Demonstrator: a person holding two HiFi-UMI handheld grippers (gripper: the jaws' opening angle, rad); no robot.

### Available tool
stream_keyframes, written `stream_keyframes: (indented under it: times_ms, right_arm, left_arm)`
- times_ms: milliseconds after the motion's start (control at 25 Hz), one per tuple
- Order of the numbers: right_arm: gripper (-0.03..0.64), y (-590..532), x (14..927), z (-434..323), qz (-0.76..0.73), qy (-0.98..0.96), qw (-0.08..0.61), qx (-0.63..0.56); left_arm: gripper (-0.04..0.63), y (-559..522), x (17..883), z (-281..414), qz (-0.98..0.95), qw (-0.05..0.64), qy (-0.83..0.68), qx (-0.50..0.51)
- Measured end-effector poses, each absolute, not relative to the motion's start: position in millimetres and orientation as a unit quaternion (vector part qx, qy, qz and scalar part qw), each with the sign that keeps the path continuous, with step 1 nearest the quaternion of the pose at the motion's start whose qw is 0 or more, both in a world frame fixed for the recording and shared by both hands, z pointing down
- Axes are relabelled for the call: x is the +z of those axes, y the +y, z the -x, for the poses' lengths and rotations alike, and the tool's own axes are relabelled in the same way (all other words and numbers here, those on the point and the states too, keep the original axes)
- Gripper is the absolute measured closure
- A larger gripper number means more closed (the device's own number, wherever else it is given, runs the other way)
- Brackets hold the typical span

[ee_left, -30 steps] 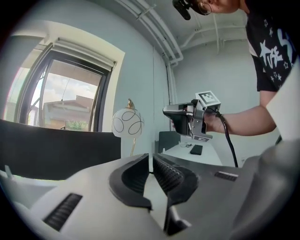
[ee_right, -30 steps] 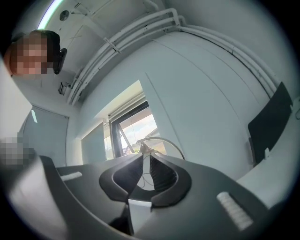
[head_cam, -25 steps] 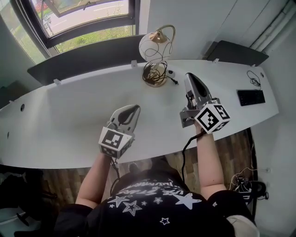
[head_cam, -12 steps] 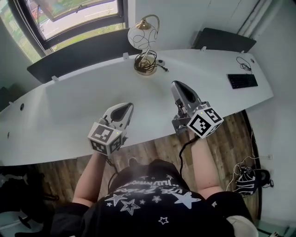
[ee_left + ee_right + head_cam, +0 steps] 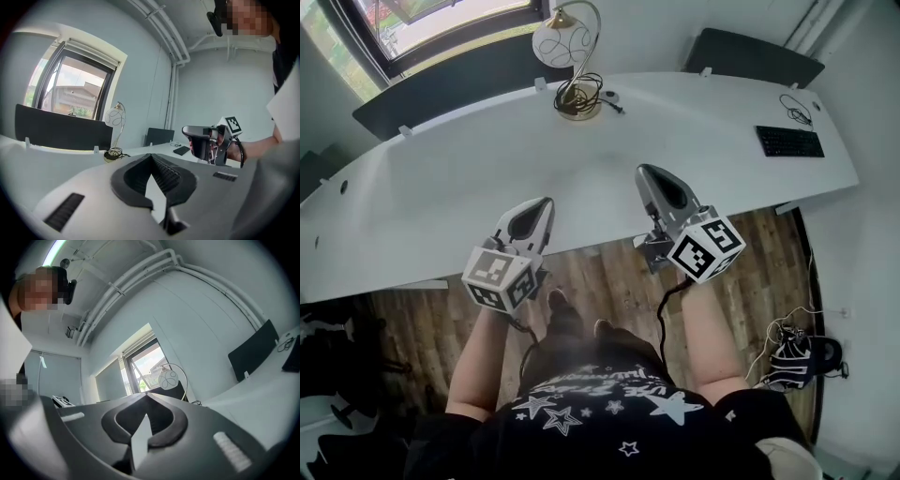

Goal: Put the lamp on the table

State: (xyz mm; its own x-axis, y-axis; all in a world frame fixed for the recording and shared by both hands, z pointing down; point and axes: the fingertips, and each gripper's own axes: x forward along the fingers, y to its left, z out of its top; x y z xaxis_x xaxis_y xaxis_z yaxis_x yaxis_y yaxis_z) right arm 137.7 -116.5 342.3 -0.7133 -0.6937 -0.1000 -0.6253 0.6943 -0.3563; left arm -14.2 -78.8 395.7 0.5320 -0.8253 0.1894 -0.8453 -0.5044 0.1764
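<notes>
The lamp (image 5: 565, 58) stands upright at the far side of the long white table (image 5: 441, 206). It has a white globe shade, a curved brass neck and a round brass base with its black cord coiled around it. It shows small in the left gripper view (image 5: 114, 130) and in the right gripper view (image 5: 169, 379). Both grippers hang over the table's near edge, far from the lamp. My left gripper (image 5: 534, 213) is shut and holds nothing. My right gripper (image 5: 658, 185) is shut and empty too, and it appears in the left gripper view (image 5: 202, 142).
A black keyboard (image 5: 789, 142) and a thin black cable (image 5: 795, 111) lie at the table's right end. Dark screens (image 5: 750, 58) line the table's back edge under a window (image 5: 441, 23). Wooden floor (image 5: 600, 281) shows below the near edge, with a bundle of cables (image 5: 792, 356) at right.
Both grippers have drawn back from over the table to its near edge. The view has shifted back, so the lamp sits farther up and left. The lamp itself has not moved.
</notes>
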Motion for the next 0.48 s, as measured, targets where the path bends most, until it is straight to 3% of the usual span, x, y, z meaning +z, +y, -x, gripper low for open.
stream_keyframes:
  times_ms: [480]
  right_arm:
    - [0.615,-73,358,-162,0.409,0.907,0.049,-0.082]
  left_arm:
    - [0.589,-51,391,-22,-0.840,0.133,-0.524,0.049]
